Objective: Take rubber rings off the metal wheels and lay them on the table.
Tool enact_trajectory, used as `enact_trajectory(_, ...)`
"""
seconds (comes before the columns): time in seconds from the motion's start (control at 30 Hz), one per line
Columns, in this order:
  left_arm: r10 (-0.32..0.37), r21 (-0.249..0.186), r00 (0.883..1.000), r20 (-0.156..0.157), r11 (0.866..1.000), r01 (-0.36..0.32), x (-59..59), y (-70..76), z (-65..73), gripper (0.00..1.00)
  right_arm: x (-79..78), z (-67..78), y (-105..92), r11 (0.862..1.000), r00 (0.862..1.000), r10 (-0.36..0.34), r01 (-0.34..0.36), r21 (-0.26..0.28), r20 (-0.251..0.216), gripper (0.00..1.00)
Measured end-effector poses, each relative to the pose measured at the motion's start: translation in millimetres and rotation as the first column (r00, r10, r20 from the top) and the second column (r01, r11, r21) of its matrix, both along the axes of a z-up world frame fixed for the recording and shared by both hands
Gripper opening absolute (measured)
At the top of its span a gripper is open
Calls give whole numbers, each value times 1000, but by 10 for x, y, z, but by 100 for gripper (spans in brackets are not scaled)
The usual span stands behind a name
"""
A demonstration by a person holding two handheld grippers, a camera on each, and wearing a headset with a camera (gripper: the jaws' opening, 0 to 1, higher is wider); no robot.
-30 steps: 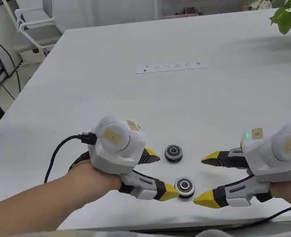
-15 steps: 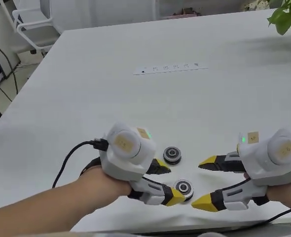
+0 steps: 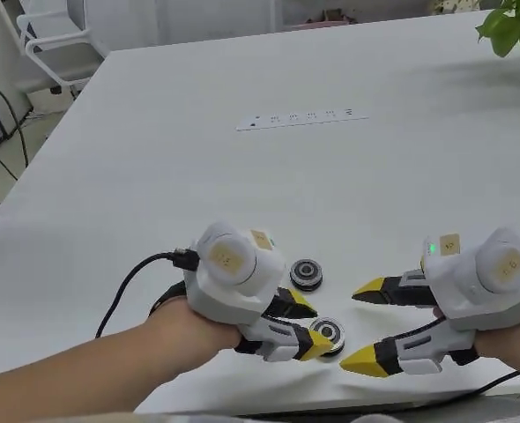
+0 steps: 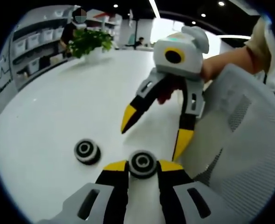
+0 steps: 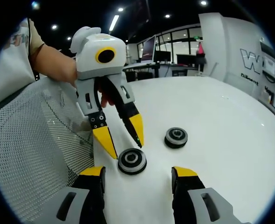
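The left gripper (image 3: 311, 326), fingers (image 3: 286, 339) apart, flanks the near metal wheel (image 3: 330, 332); the right gripper (image 3: 353, 327) gapes wide. Best clamp the wheel squarely before peeling its rubber ring (image 5: 121, 162).

A white table (image 3: 242, 176) is shown, on which a far wheel (image 3: 307, 274) and a near wheel (image 3: 329, 332) are laid flat and apart near its front edge, with a socket strip (image 3: 293, 118) placed well beyond them.

Bright, even ceiling light (soft shadows below); both gripper views bend at edges.
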State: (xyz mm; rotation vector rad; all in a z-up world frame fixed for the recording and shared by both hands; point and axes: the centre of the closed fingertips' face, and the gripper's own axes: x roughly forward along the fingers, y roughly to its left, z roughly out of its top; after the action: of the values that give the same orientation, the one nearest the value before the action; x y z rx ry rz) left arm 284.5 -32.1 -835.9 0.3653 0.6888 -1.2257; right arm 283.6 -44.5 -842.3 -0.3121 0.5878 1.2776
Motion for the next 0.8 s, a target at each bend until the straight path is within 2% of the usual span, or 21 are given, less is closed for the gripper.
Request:
enact_trajectory(0.2, -23, 9, 1000, 7, 1000, 23, -55, -42, -39, 20, 8, -10, -9, 1000, 1000, -4, 4, 3, -1, 56)
enact_trajectory(0.53, -19, 33, 998, 55, 999, 17, -8, -25, -49, 15, -5, -15, 5, 1000, 1000, 1, -1, 9, -3, 54)
enact_trajectory(0.63, -31, 46, 996, 85, 999, 28, -15, -28, -56, 14, -2, -20, 16, 1000, 1000, 1, -1, 16, -7, 53)
enact_trajectory(0.8, -9, 34, 997, 77, 999, 7, -8, -27, -57, 14, 24, -62, 11, 1000, 1000, 0, 1, 25, -16, 49)
